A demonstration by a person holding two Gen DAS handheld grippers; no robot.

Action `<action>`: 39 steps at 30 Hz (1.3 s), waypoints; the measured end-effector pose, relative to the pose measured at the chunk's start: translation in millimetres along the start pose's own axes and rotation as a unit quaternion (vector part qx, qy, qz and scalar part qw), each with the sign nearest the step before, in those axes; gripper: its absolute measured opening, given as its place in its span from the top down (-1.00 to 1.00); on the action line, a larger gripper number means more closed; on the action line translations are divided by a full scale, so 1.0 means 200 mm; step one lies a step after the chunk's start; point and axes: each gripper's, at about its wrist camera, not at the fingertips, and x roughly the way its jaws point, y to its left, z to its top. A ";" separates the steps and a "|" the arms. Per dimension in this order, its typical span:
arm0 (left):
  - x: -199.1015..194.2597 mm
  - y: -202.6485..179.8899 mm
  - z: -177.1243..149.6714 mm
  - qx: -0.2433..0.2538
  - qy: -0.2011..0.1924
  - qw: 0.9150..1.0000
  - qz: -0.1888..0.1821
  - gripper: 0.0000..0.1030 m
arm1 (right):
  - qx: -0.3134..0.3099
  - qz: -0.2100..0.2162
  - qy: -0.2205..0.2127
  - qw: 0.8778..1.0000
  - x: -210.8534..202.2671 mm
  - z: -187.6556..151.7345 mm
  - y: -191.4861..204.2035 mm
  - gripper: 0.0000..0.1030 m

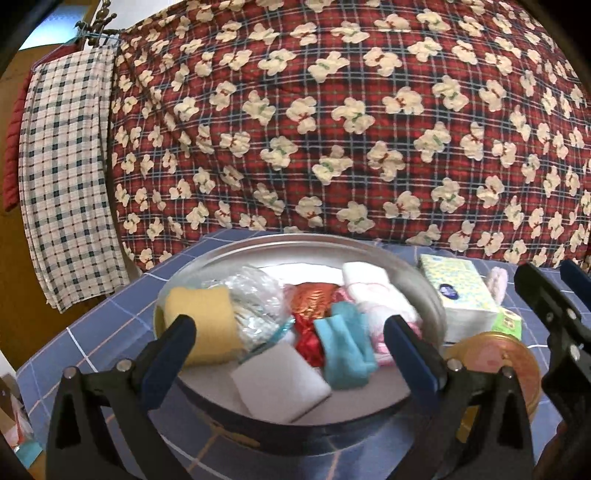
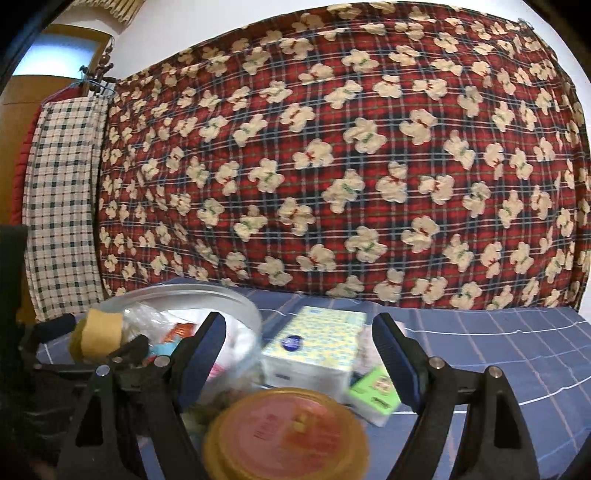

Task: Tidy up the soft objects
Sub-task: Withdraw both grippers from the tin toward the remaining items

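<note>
Both sets of fingers spread wide, holding nothing; left gripper (image 1: 291, 339) hangs over the round tin (image 1: 432, 295) stuffed with soft bits; yellow roll (image 1: 207, 321) at 9 o'clock inside, teal cloth (image 1: 345, 349) and white sponge (image 1: 279, 386) toward 6; right gripper (image 2: 299, 358) frames the tissue pack (image 2: 314, 350) and yellow lid (image 2: 284, 435), which sit at 3 o'clock beside the tin.

Red plaid quilt (image 1: 332, 122) with cream bear print hung across the whole back, filling most of both views. Left of it, a checked cloth (image 1: 66, 177) hung on a hanger, a red quilted piece (image 1: 14, 147) behind it. Wooden door (image 2: 33, 92) and white wall (image 2: 177, 33) at upper left. Blue grid-pattern tablecloth (image 2: 498, 354) covered the table.
</note>
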 end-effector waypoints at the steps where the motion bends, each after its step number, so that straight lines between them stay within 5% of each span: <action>1: -0.01 -0.02 0.00 0.002 -0.003 1.000 -0.004 -1.00 | -0.002 -0.008 0.001 1.000 -0.01 0.00 -0.03 -0.62; 8: -0.06 -0.13 -0.01 0.015 -0.007 0.999 -0.036 -1.00 | 0.026 -0.081 0.025 0.996 -0.03 -0.03 -0.34 -0.62; 14: -0.10 -0.22 -0.02 0.026 -0.011 0.997 -0.070 -1.00 | 0.077 -0.104 0.061 0.990 0.01 -0.06 -0.56 -0.62; 20: -0.15 -0.35 -0.04 0.047 -0.012 0.993 -0.110 -1.00 | 0.132 -0.086 0.115 0.981 0.11 -0.09 -0.69 -0.62; 28: -0.19 -0.46 -0.05 0.070 -0.016 0.988 -0.135 -1.00 | 0.169 0.001 0.244 0.955 0.42 -0.18 -0.66 -0.61; 35: -0.14 -0.39 -0.04 0.036 0.003 0.990 -0.139 -1.00 | 0.174 0.027 0.301 0.937 0.61 -0.24 -0.61 -0.62; 39: -0.12 -0.38 -0.04 0.028 0.014 0.989 -0.144 -1.00 | 0.146 0.037 0.309 0.939 0.65 -0.23 -0.56 -0.62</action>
